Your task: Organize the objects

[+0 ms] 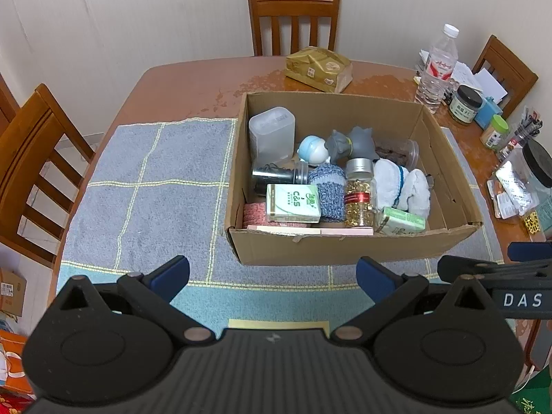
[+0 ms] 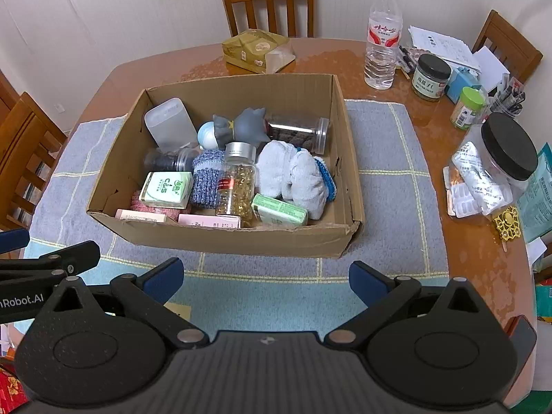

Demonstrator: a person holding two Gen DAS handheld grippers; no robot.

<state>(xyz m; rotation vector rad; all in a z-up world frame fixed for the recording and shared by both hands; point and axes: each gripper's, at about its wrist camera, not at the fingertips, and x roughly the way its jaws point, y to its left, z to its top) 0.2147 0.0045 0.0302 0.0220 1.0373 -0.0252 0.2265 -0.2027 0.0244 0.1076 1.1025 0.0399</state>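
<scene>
The cardboard box sits open on a blue-grey checked cloth in the middle of the right wrist view, and right of centre in the left wrist view. Inside it I count two green-and-white cartons, one labelled C&S at lower left and a second carton at lower right; one capsule bottle with a silver cap standing between them; a blue knitted roll; a white bundled cloth; one frosted plastic container at upper left; a grey cat figure beside a pale blue round toy; two clear jars lying on their sides; and two pink flat boxes along the near wall.

Outward on the desk, a water bottle stands at upper right, with a black-lidded jar, a green-lidded bottle and a large black-lidded canister near it. A tan paper package lies beyond the box. Three wooden chairs show around the desk.

The left gripper and right gripper hover short of the box, each with jaws spread wide and holding nothing.
</scene>
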